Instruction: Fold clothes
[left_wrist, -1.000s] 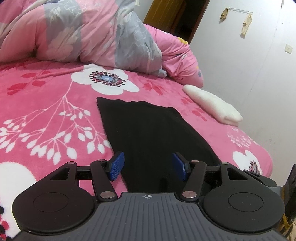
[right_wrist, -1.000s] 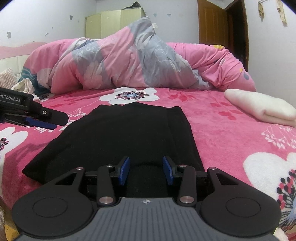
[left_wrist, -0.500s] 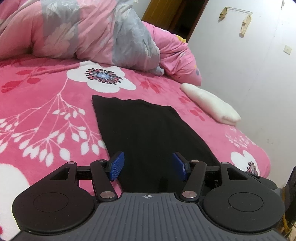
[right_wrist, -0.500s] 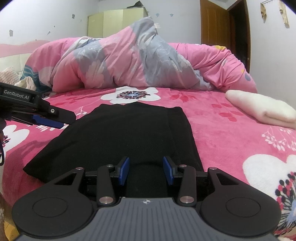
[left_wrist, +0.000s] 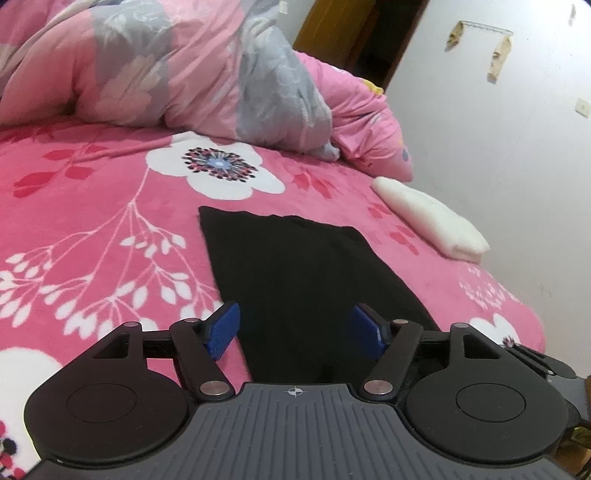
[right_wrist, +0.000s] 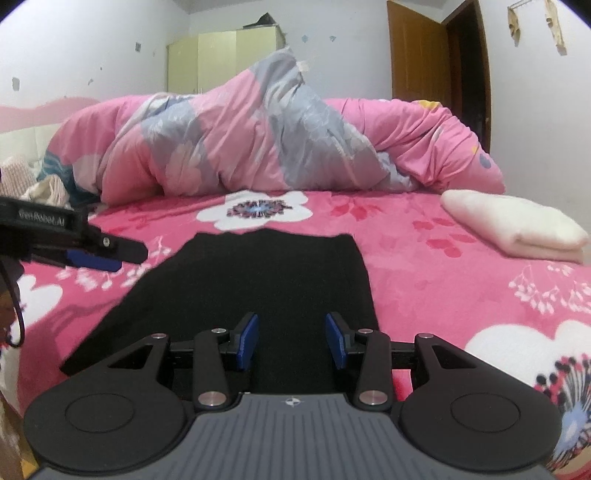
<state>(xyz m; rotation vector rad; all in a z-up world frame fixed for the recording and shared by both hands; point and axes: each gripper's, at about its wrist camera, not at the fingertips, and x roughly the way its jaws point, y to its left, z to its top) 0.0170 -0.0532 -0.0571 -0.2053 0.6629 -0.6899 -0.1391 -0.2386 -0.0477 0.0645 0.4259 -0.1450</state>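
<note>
Black garment (right_wrist: 266, 280) lies flat on pink bed (left_wrist: 92, 229), near end toward both grippers, ready for folding. Left gripper (left_wrist: 295, 328): jaws just widened, nothing pinched, approx. over near-left edge. Right gripper (right_wrist: 291, 339): moderate gap, empty, over near hem.

I count one black garment (left_wrist: 306, 273) on my bed, one folded white cloth (right_wrist: 513, 225), and one heaped quilt (right_wrist: 258, 140). Two grippers are mine: left (left_wrist: 295, 330), right (right_wrist: 291, 343).
</note>
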